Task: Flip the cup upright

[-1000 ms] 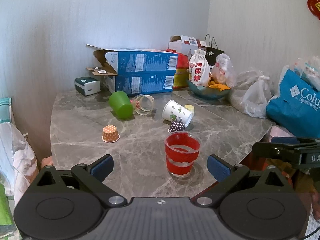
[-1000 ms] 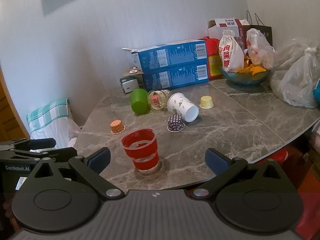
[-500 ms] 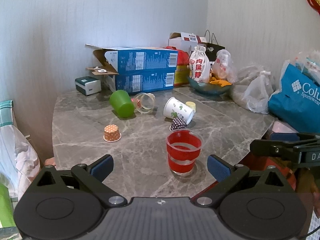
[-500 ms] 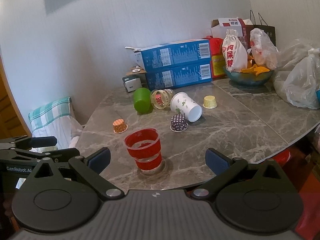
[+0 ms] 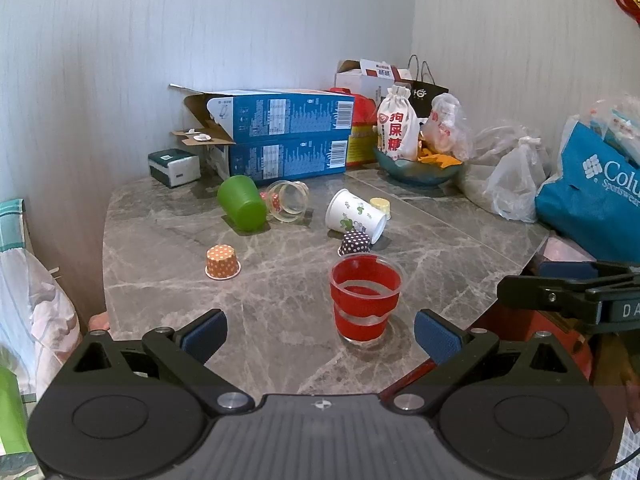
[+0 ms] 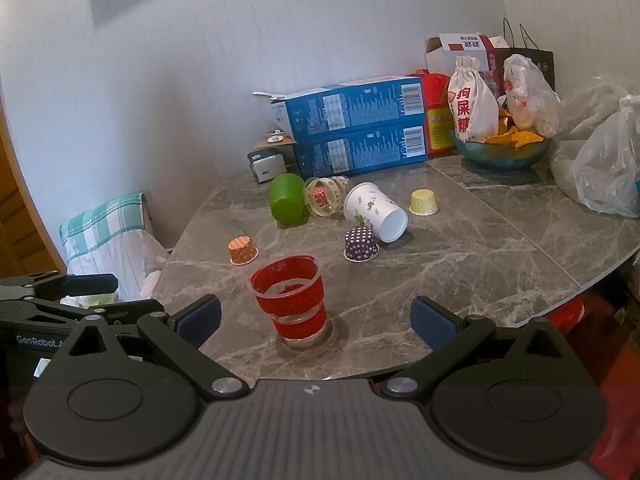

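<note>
Both your left gripper (image 5: 320, 330) and right gripper (image 6: 316, 320) hold their jaws wide and empty; beyond the upright red cup (image 6: 290, 298), the white paper cup (image 6: 375, 212) lies sideways, mouth rightward, nearer your right.

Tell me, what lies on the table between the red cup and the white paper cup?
In both views, a dark polka-dot cupcake liner sits upside down between the red cup and the white paper cup lying on its side.

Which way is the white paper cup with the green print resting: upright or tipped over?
Tipped over. The white paper cup lies on its side on the marble table, its open mouth facing the camera in the right wrist view.
</note>
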`<state>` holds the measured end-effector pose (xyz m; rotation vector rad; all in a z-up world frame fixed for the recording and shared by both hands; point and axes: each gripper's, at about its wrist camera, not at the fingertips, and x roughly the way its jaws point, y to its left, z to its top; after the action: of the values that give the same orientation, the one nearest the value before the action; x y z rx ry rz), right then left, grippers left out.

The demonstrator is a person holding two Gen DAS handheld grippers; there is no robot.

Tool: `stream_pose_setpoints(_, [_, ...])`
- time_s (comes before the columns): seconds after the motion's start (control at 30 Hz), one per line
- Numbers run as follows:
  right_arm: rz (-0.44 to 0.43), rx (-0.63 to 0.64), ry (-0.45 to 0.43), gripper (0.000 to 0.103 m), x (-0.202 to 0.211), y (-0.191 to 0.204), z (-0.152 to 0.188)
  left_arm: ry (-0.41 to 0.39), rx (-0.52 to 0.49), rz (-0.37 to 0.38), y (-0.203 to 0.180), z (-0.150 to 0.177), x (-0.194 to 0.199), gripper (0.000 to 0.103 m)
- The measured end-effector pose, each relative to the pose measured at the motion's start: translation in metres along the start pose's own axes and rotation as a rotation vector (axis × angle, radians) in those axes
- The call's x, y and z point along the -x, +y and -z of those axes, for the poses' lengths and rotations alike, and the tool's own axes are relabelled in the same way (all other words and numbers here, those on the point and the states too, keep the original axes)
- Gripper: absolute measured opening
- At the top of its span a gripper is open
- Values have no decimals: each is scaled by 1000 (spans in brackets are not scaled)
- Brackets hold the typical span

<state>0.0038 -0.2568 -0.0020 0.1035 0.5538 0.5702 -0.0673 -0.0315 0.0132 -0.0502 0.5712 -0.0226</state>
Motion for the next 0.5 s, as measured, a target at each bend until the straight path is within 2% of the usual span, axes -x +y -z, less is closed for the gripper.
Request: stream_pose_setpoints(0.5, [-2, 6, 12, 102, -1, 1, 2, -4, 16, -2, 2, 2, 6, 101])
